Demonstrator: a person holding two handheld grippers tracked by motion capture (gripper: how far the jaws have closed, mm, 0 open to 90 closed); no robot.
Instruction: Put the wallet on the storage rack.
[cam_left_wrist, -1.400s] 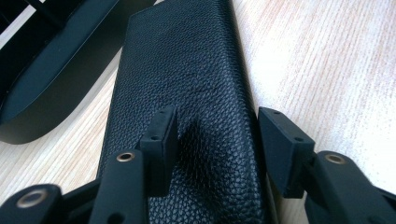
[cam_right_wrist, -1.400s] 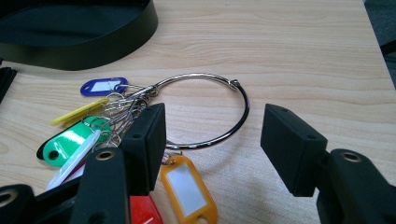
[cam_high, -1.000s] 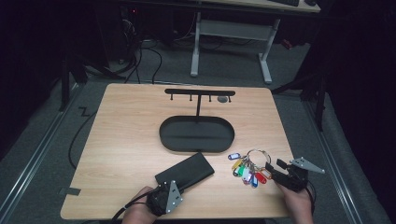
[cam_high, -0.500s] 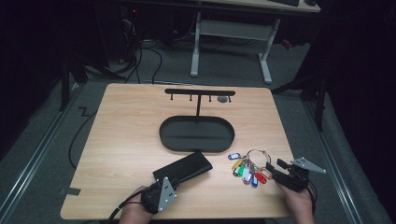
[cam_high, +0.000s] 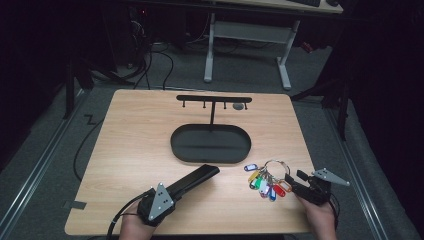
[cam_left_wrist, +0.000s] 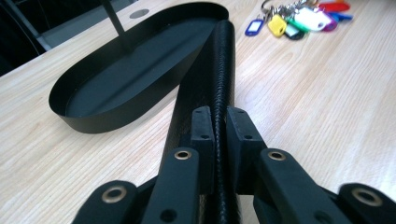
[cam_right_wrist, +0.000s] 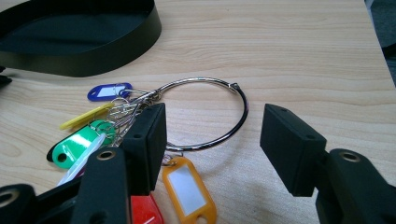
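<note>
- Near the front edge of the tabletop (cam_high: 130, 135), your left gripper (cam_left_wrist: 219, 135) has its fingers closed tight on a long black case (cam_left_wrist: 212, 79).
- Its long axis runs away from you, toward the black oval tray (cam_high: 210, 145); the far end lies just beside the rim.
- Your right gripper (cam_right_wrist: 212, 135) is wide open and holds nothing; the key ring (cam_right_wrist: 210, 112) with coloured tags lies between its fingers, so this hand is the nearer one.

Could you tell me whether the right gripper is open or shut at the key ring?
Open: the right gripper has its jaws wide apart, straddling the key ring.
</note>
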